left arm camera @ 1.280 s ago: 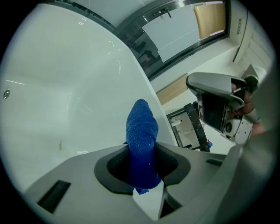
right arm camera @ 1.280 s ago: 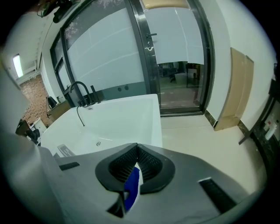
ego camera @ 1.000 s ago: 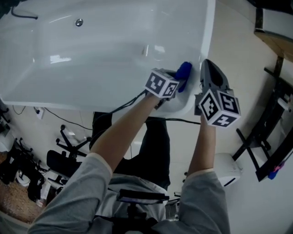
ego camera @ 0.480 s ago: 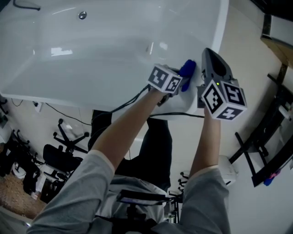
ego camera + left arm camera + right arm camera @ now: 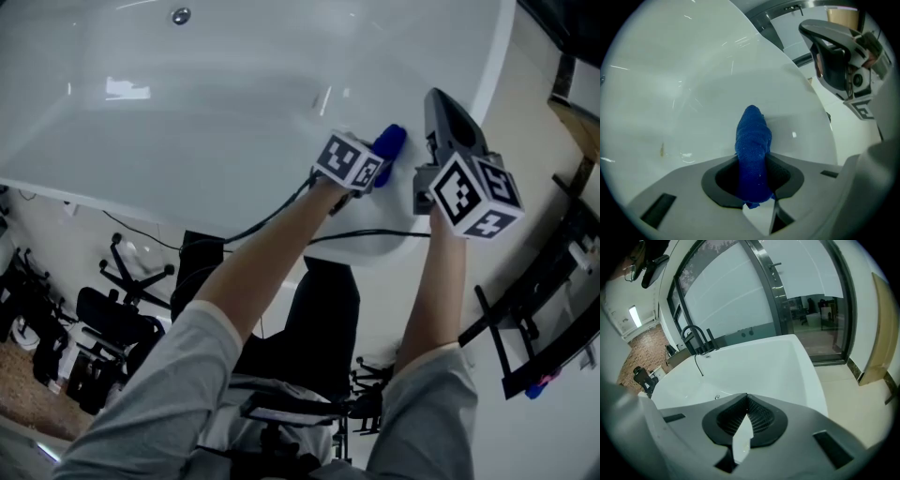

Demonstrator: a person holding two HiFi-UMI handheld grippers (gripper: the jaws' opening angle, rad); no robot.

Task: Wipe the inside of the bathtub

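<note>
the left gripper (image 5: 377,161) has its jaws clamped on a rolled blue cloth (image 5: 753,140), which fills the dark padded opening between them and sticks out forward past the tips. in the left gripper view the cloth's free end lies against the sloping white inner wall of the bathtub (image 5: 670,84), near the curved end of the tub and just below its rim; a small brownish mark (image 5: 661,150) shows on the wall to the left of the cloth. in the head view the cloth (image 5: 389,142) shows as a blue tip just beyond the left gripper's marker cube, inside the bathtub (image 5: 187,122) close to its near rim. the right gripper (image 5: 441,108) has its jaws closed together with nothing between them: in the right gripper view the ribbed pads meet at the tip (image 5: 746,401), with only a thin wedge of light below. it sits just beside the left one, over the tub's rim, pointing along the tub. a round metal fitting (image 5: 180,16) sits in the far inner wall, and a black tap (image 5: 696,339) stands at the tub's far end. a black cable (image 5: 272,220) trails from the left gripper.
</note>
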